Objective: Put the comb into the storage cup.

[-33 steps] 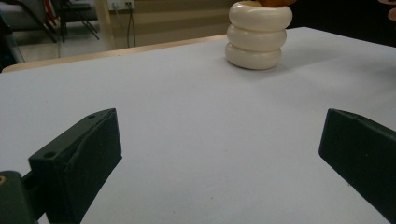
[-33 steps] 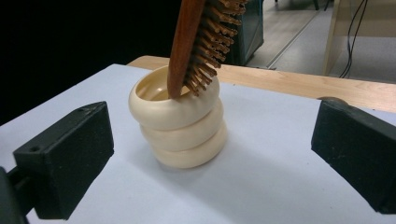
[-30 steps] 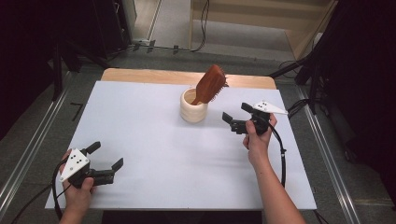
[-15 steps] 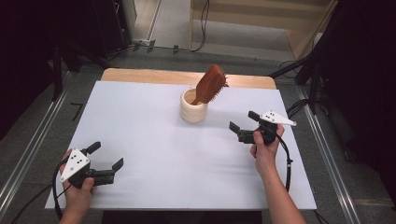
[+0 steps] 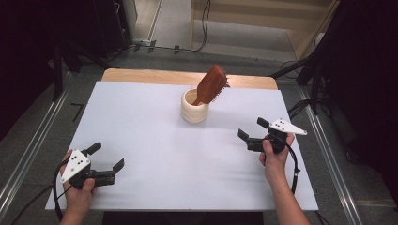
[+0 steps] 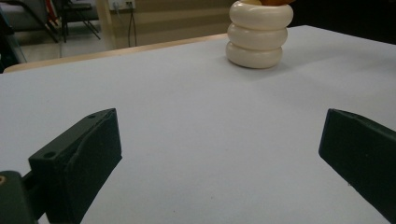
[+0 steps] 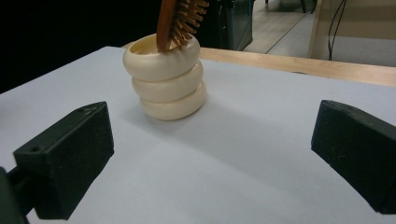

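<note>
A cream ribbed cup (image 5: 194,112) stands on the white table (image 5: 155,140) toward the back middle. A wooden hairbrush (image 5: 211,84) leans in it, bristled head up and tilted right. The cup (image 7: 164,79) and the brush (image 7: 180,21) fill the upper left of the right gripper view, and the cup (image 6: 259,35) sits at the top of the left gripper view. My right gripper (image 5: 253,129) hovers open at the right, a short way from the cup, holding nothing. My left gripper (image 5: 107,156) rests open at the near left corner, empty.
A wooden strip (image 5: 141,75) runs along the table's far edge. Metal rails (image 5: 28,154) flank the table on both sides. Cables (image 5: 202,28) lie on the floor beyond, and a wooden frame (image 5: 300,28) stands at the back right.
My right gripper has drawn back from the cup, toward the near right of the table. The brush stays leaning in the cup. The left gripper has not moved.
</note>
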{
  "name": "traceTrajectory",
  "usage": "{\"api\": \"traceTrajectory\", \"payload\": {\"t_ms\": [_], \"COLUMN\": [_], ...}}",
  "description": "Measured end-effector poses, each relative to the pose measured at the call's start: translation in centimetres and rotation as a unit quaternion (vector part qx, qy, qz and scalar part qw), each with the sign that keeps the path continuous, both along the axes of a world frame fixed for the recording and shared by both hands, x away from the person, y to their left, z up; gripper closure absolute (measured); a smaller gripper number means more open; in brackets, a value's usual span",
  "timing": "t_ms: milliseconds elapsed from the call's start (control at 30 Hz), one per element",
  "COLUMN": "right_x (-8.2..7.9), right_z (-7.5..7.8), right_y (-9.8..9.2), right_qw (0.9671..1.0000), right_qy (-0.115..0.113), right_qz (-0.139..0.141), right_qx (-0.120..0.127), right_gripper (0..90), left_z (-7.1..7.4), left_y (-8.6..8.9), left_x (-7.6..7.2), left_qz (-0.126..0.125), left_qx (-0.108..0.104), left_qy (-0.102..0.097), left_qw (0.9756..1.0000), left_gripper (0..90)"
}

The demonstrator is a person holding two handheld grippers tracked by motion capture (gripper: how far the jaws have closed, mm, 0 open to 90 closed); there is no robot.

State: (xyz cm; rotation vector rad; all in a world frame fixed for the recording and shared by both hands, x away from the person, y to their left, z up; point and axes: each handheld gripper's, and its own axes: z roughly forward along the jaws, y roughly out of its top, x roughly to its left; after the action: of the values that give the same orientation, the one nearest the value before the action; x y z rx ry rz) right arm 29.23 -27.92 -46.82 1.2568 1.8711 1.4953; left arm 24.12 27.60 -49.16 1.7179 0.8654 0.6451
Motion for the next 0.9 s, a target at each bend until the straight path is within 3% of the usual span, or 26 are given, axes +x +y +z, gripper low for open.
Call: {"api": "traceTrajectory", "payload": {"t_ms": [900], "right_x": [-4.0], "right_z": [-1.7], "right_y": [-2.3], "right_qw": [0.9998], "right_qy": [0.010], "right_qz": [-0.009], "right_qx": [-0.015], "right_gripper": [0.0], "left_z": [0.0], "left_y": [0.0], "left_x": [0.0], "left_qz": [-0.001], "left_qx": [0.001], "left_qy": [0.000], "left_qw": [1.0000], "left_gripper": [0.0]}}
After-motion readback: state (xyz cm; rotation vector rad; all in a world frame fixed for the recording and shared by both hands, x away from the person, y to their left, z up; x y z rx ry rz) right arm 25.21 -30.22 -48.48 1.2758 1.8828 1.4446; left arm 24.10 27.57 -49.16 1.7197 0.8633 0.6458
